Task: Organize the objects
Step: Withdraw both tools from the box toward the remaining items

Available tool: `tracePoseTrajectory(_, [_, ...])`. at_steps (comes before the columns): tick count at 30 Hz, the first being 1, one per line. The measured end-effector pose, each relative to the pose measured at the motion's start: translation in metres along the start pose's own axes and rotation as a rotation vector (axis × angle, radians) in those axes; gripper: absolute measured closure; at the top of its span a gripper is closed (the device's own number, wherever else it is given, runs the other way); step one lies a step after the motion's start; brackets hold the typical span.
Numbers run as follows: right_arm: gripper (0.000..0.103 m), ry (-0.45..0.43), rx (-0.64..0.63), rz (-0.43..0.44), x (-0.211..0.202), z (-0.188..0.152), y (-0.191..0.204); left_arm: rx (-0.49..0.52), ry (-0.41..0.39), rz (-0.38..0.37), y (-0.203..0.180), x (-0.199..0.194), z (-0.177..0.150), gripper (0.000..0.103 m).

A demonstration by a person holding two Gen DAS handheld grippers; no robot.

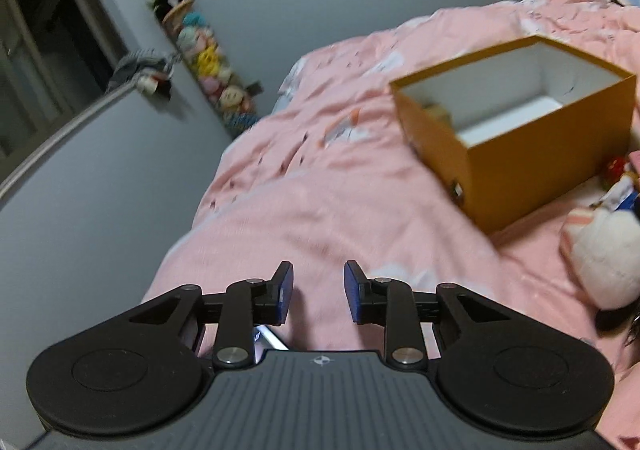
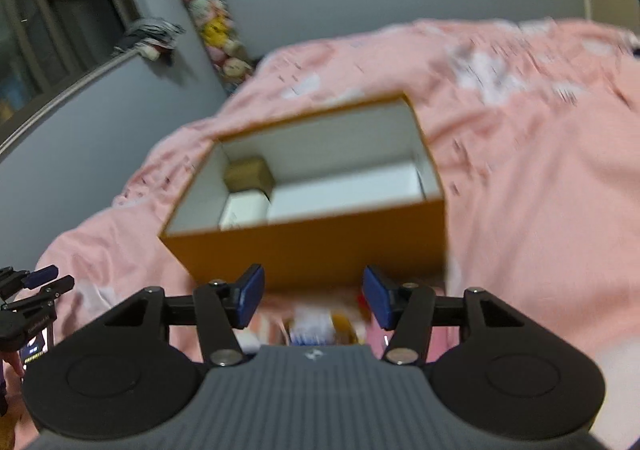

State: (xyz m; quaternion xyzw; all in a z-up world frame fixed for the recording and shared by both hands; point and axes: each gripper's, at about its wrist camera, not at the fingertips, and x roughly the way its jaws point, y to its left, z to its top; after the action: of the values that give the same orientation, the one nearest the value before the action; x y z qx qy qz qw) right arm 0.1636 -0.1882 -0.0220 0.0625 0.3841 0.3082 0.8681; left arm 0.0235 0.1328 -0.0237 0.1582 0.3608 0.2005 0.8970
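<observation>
While both grippers are held over the pink bedspread (image 1: 320, 190), left gripper (image 1: 319, 292) jaws parted, empty, right gripper (image 2: 313, 297) jaws spread, nothing clamped, orange box (image 2: 320, 246) seen just ahead.

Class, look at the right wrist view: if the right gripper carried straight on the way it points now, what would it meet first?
Most likely the near outer wall of the open orange cardboard box, which fills the gap ahead of the open, empty right gripper. Depth is blurred, so it might pass over the small items lying below first.

Open-topped orange cardboard box (image 2: 312, 246) mostly empty inside, small brown carton (image 2: 248, 174) filling its far-left corner, bare pink bedspread (image 1: 320, 190) left of box, white plush toy (image 1: 600, 254) crowding its right
</observation>
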Motion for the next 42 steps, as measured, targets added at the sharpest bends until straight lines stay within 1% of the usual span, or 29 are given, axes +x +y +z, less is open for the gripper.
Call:
tracePoseTrajectory(3, [0.046, 0.017, 0.022, -0.009, -0.006, -0.008, -0.003, 0.001, 0.007, 0.031, 0.000, 0.000, -0.001, 0.070])
tracePoseTrajectory(4, [0.046, 0.020, 0.019, -0.014, -0.006, -0.008, -0.002, 0.005, 0.003, 0.047, -0.001, -0.001, 0.001, 0.068])
tracePoseTrajectory(5, [0.046, 0.026, 0.015, -0.025, -0.007, -0.008, -0.002, 0.012, -0.014, 0.071, -0.001, -0.004, 0.002, 0.065])
tracePoseTrajectory(7, [0.045, 0.041, -0.002, -0.048, -0.009, -0.009, 0.001, 0.016, -0.083, 0.113, -0.003, -0.016, 0.006, 0.065])
tracePoseTrajectory(8, [0.045, 0.050, -0.010, -0.054, -0.010, -0.010, 0.003, 0.000, -0.102, 0.111, -0.004, -0.022, 0.010, 0.063])
tracePoseTrajectory(9, [0.045, 0.055, -0.015, -0.053, -0.011, -0.012, 0.004, -0.022, -0.118, 0.087, -0.003, -0.028, 0.014, 0.059])
tracePoseTrajectory(11, [0.045, 0.062, -0.020, -0.039, -0.012, -0.015, 0.007, -0.076, -0.128, 0.001, -0.004, -0.037, 0.024, 0.054])
tracePoseTrajectory(13, [0.045, 0.067, -0.028, -0.041, -0.014, -0.017, 0.009, -0.123, -0.126, -0.096, -0.011, -0.043, 0.033, 0.054])
tracePoseTrajectory(15, [0.044, 0.083, -0.026, -0.061, -0.015, -0.018, 0.008, -0.155, -0.118, -0.203, -0.022, -0.048, 0.040, 0.053])
tracePoseTrajectory(17, [0.040, 0.111, -0.008, -0.089, -0.015, -0.021, 0.005, -0.177, -0.097, -0.318, -0.034, -0.050, 0.043, 0.053])
tracePoseTrajectory(18, [0.037, 0.125, 0.002, -0.097, -0.015, -0.023, 0.002, -0.184, -0.085, -0.369, -0.041, -0.049, 0.045, 0.053])
tracePoseTrajectory(20, [0.037, 0.131, 0.021, -0.093, -0.018, -0.027, -0.002, -0.182, -0.052, -0.461, -0.056, -0.046, 0.045, 0.052])
tracePoseTrajectory(23, [0.036, 0.119, 0.025, -0.093, -0.023, -0.030, -0.004, -0.130, 0.011, -0.554, -0.079, -0.042, 0.038, 0.052])
tracePoseTrajectory(26, [0.038, 0.121, 0.000, -0.072, -0.025, -0.033, 0.000, -0.064, 0.101, -0.627, -0.101, -0.037, 0.028, 0.052])
tracePoseTrajectory(27, [0.038, 0.130, -0.011, -0.063, -0.023, -0.035, 0.004, -0.057, 0.127, -0.643, -0.106, -0.036, 0.026, 0.052])
tracePoseTrajectory(29, [0.043, 0.150, -0.046, -0.054, -0.020, -0.041, 0.011, -0.053, 0.176, -0.668, -0.111, -0.029, 0.023, 0.051])
tracePoseTrajectory(30, [0.046, 0.158, -0.063, -0.048, -0.018, -0.043, 0.015, -0.049, 0.194, -0.680, -0.114, -0.027, 0.021, 0.050])
tracePoseTrajectory(33, [0.046, 0.164, -0.094, -0.025, -0.018, -0.049, 0.023, -0.030, 0.225, -0.711, -0.120, -0.026, 0.019, 0.047])
tracePoseTrajectory(35, [0.048, 0.169, -0.110, -0.015, -0.017, -0.051, 0.025, -0.005, 0.265, -0.738, -0.128, -0.022, 0.017, 0.046])
tracePoseTrajectory(37, [0.057, 0.186, -0.118, -0.011, -0.016, -0.052, 0.027, 0.004, 0.309, -0.762, -0.133, -0.016, 0.014, 0.046])
tracePoseTrajectory(38, [0.058, 0.195, -0.121, -0.008, -0.014, -0.053, 0.027, 0.002, 0.328, -0.775, -0.135, -0.012, 0.013, 0.046])
tracePoseTrajectory(41, [0.060, 0.222, -0.118, 0.002, -0.012, -0.057, 0.026, -0.019, 0.372, -0.793, -0.138, -0.003, 0.009, 0.049])
tracePoseTrajectory(42, [0.060, 0.231, -0.116, 0.004, -0.010, -0.058, 0.025, -0.030, 0.383, -0.798, -0.138, 0.000, 0.008, 0.055])
